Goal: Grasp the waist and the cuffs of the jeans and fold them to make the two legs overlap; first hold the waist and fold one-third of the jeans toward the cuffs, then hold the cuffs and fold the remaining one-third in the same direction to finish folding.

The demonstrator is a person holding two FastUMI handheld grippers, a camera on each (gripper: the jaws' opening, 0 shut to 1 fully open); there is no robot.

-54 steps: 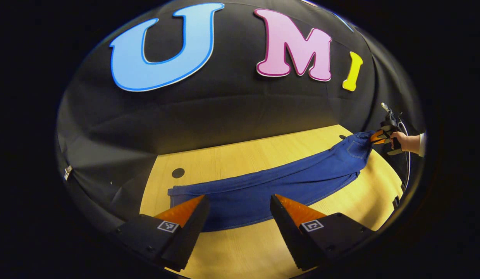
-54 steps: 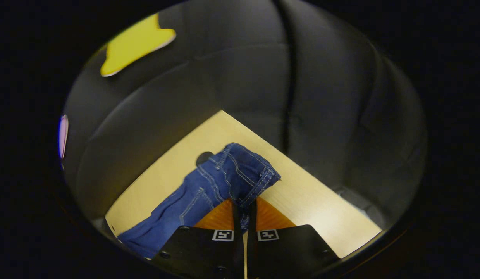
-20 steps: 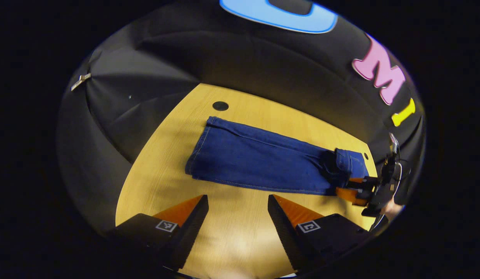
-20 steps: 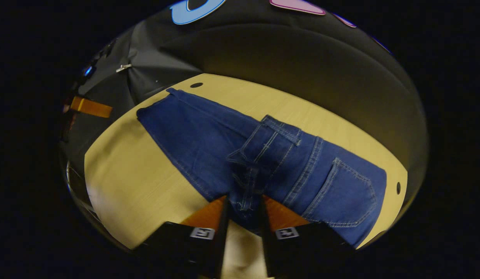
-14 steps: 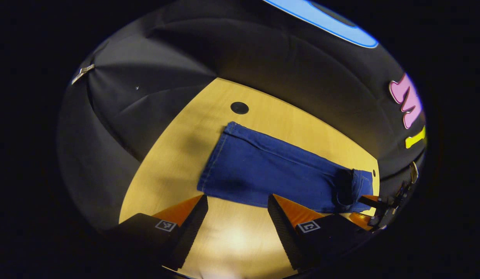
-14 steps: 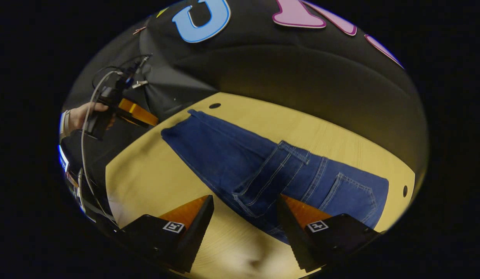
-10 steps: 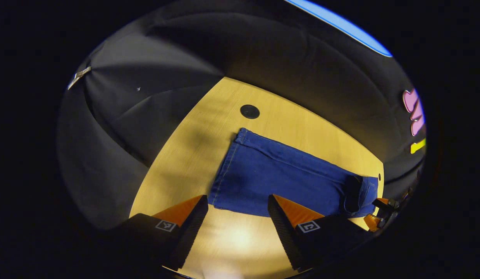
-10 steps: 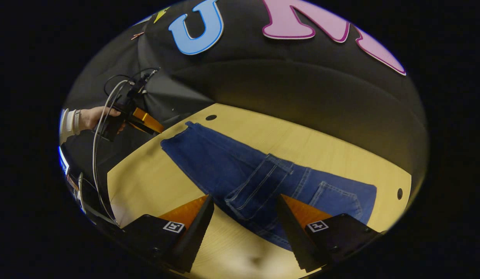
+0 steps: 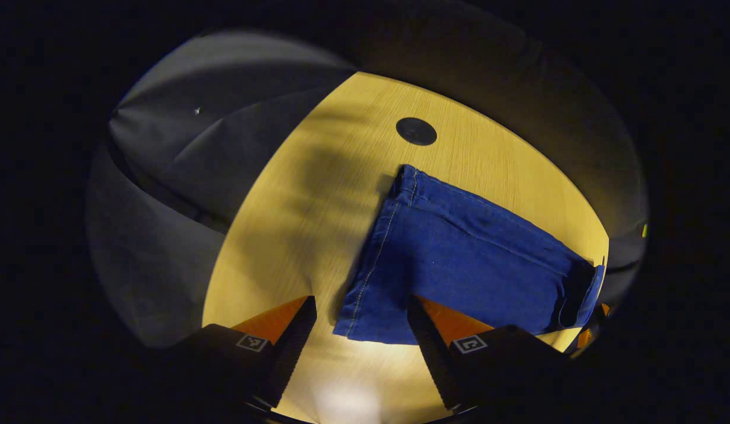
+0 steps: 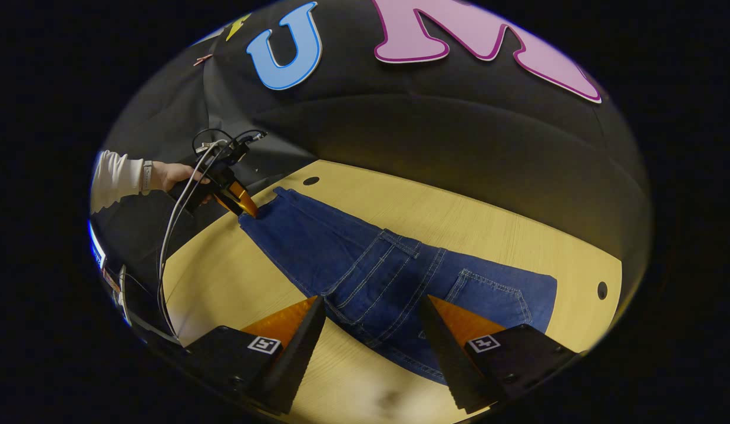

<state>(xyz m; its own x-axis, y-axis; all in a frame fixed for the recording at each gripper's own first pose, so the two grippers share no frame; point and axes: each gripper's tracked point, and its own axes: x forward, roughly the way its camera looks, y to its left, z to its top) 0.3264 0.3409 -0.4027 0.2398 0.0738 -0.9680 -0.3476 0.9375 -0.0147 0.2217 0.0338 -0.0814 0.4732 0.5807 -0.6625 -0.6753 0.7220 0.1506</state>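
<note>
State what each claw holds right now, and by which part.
Nothing is held. The left claw and right claw are both open above the jeans; the left is near the cuffs.

Recording booth (black cloth wall).

Both views look down, sharing jeans on table.

Bare table flanks jeans; booth wall close.
</note>
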